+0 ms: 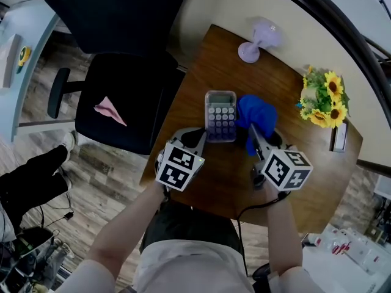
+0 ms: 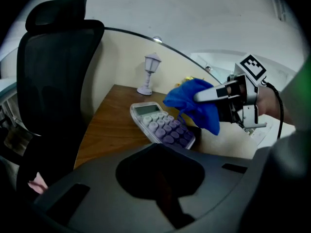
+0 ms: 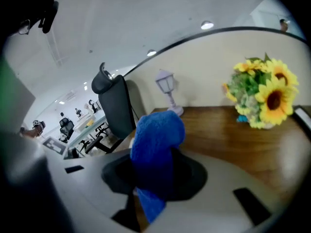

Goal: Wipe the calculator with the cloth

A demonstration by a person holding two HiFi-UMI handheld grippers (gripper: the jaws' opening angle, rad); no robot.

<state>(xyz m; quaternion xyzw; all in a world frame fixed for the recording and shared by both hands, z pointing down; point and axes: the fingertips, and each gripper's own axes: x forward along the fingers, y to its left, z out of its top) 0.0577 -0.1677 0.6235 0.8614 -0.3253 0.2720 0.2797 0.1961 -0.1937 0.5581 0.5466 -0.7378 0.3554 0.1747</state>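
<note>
Frame centre: right gripper [image 1: 255, 138] pinches crumpled blue cloth [image 1: 255, 113] | lilac rectangular calculator [image 1: 220, 118] just left of it, long axis up-frame | left gripper [image 1: 197, 138], jaws together, empty, at its lower-left corner.

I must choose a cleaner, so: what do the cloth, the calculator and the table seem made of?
Cloth: blue fuzzy fabric, perhaps microfibre; its nap shows. Calculator: probably plastic, smooth lilac casing with rounded keys. Table: wood or wood-look laminate; brown grain, slight sheen.

Table [image 1: 201, 72]: brown wood.
Lamp [image 1: 256, 41]: small, lilac, upright, far edge.
Flowers [image 1: 324, 99]: sunflower bunch, right side.
Chair [image 1: 122, 72]: black; pink scrap [image 1: 110, 110] on seat.
</note>
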